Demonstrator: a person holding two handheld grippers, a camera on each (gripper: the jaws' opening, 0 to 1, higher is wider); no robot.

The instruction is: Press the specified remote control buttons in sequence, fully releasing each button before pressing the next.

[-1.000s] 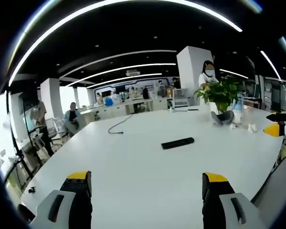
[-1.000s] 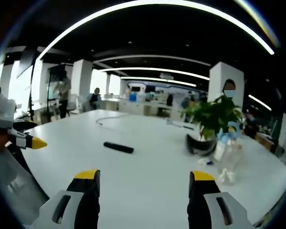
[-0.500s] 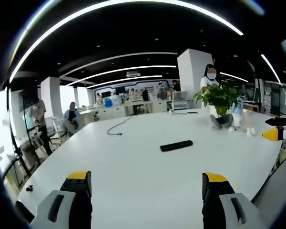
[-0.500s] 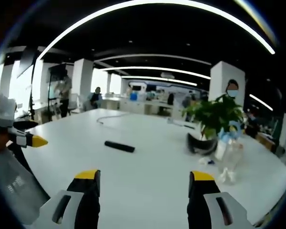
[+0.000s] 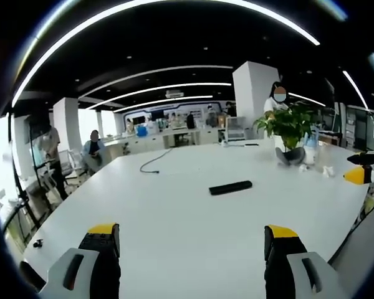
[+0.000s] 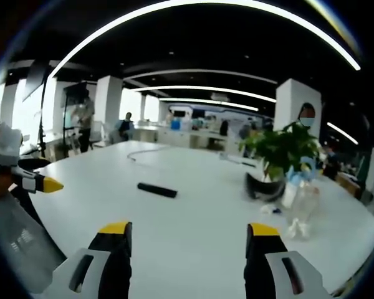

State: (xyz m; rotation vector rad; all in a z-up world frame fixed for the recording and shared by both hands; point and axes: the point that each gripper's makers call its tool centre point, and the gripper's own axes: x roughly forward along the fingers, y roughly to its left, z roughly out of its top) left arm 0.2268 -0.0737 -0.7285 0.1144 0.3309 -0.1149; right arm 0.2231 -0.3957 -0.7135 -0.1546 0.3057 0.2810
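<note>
A: Left gripper view first. Where is the remote control?

B: The remote control [image 5: 230,187], a slim black bar, lies flat on the white tabletop [image 5: 174,218], well beyond the left claw [image 5: 192,243]. That claw hangs over the near part of the tabletop with its jaws spread wide and nothing between them.

A: What stands around the remote control?

B: Far behind it and to its right there is a potted plant [image 5: 289,128] with a clear bottle [image 5: 310,149] just beside the pot. Behind the remote control and to its left a dark cable [image 5: 154,163] trails across the tabletop. The yellow tip of the right claw [image 5: 355,176] pokes in from the right edge, well apart from the remote control.

A: Any writing on it?

B: None that I can read; it is too small.

A: Right gripper view?

B: The remote control [image 6: 156,190] lies beyond the right claw [image 6: 186,240], which is released, its jaws wide apart and holding nothing. The potted plant [image 6: 275,152] stands well to the right of the remote control, with the bottle [image 6: 301,202] near it. The left claw [image 6: 47,184] shows its yellow tip far to the left of the remote control; I cannot tell from here how its jaws stand. No label is legible.
</note>
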